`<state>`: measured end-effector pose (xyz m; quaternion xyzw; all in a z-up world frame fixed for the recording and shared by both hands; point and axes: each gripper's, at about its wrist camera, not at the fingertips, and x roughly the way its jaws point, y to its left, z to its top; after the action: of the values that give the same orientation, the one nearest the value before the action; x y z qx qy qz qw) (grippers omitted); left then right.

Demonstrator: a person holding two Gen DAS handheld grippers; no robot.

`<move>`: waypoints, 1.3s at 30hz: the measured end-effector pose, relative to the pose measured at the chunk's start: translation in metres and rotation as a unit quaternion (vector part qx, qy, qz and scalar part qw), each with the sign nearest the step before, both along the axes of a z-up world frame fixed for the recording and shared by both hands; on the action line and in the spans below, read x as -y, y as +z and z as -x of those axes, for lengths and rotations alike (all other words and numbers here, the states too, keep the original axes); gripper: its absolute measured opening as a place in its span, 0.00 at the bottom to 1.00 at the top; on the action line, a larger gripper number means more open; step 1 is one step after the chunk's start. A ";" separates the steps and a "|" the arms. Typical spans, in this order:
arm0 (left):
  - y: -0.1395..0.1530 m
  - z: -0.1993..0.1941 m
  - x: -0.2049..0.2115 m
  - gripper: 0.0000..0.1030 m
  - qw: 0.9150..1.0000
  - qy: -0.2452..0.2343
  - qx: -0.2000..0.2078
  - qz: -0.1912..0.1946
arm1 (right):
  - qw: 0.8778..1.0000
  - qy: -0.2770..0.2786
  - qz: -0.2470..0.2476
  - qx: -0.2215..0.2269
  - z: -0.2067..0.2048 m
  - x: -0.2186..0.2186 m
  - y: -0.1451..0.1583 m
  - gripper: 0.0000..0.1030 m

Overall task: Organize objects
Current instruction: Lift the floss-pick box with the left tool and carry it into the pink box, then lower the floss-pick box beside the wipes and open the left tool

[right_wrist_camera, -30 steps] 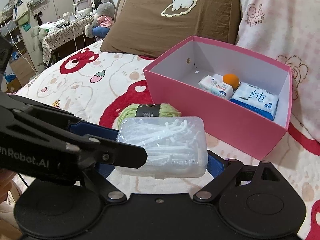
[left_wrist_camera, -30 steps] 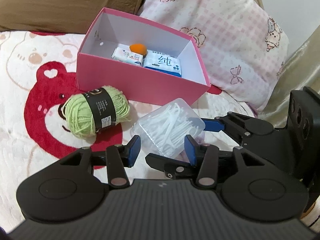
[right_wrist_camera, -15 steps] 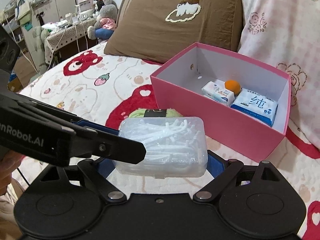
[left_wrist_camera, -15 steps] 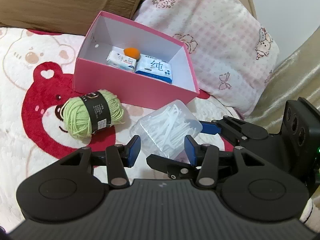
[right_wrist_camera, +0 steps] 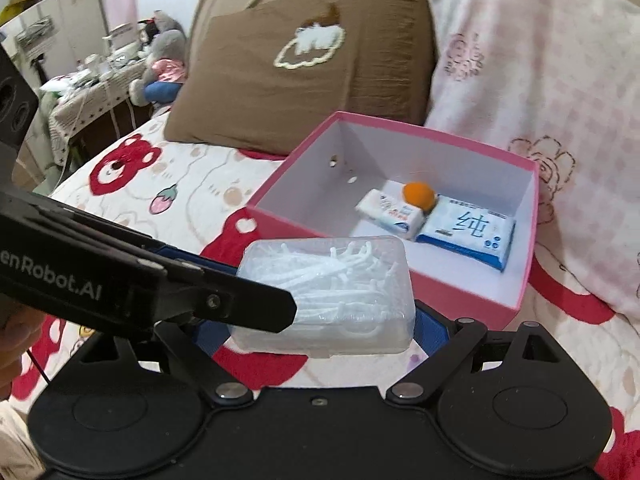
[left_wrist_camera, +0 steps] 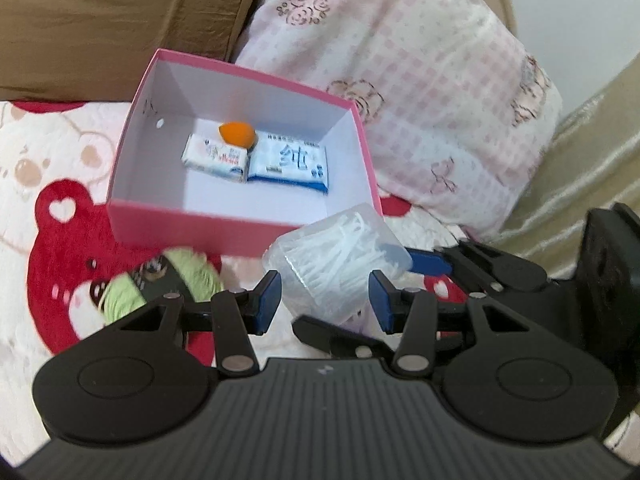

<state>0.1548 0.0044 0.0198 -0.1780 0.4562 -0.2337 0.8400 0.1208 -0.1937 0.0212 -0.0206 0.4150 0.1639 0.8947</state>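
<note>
My right gripper [right_wrist_camera: 320, 332] is shut on a clear plastic box of white floss picks [right_wrist_camera: 332, 284], held in the air just in front of the pink box [right_wrist_camera: 516, 308]. In the left wrist view the floss box [left_wrist_camera: 340, 252] hangs by the pink box's [left_wrist_camera: 180, 216] near right corner. My left gripper [left_wrist_camera: 324, 304] stands open beside it, nothing pressed between its blue pads. One of its fingers [right_wrist_camera: 240, 304] crosses the floss box's left end. Inside the pink box lie an orange ball [left_wrist_camera: 236, 134], a small tissue pack [left_wrist_camera: 216, 156] and a blue wipes pack [left_wrist_camera: 288, 162]. Green yarn [left_wrist_camera: 124, 300] lies on the bedspread.
A brown pillow [right_wrist_camera: 304, 72] and a pink checked pillow [left_wrist_camera: 432, 80] lean behind the pink box. The bedspread [right_wrist_camera: 180, 184] has red bear prints. A plush toy [right_wrist_camera: 164, 64] and cluttered furniture sit far off at the left. Olive fabric [left_wrist_camera: 580, 152] runs along the right.
Both grippers have risen and moved toward the pink box, the floss box going with the right one. The box's inside shows more from above; the yarn has slipped lower and partly behind my left fingers.
</note>
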 end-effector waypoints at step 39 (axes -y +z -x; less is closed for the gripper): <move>-0.123 -0.182 0.045 0.50 0.992 0.032 -0.118 -0.020 | 0.982 -0.075 0.122 -0.123 -0.166 0.032 -0.087 0.59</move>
<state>0.3372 -0.0404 -0.1033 -0.2021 0.5511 -0.1752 0.7904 0.2866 -0.2253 -0.0659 -0.0783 0.5392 0.0458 0.8373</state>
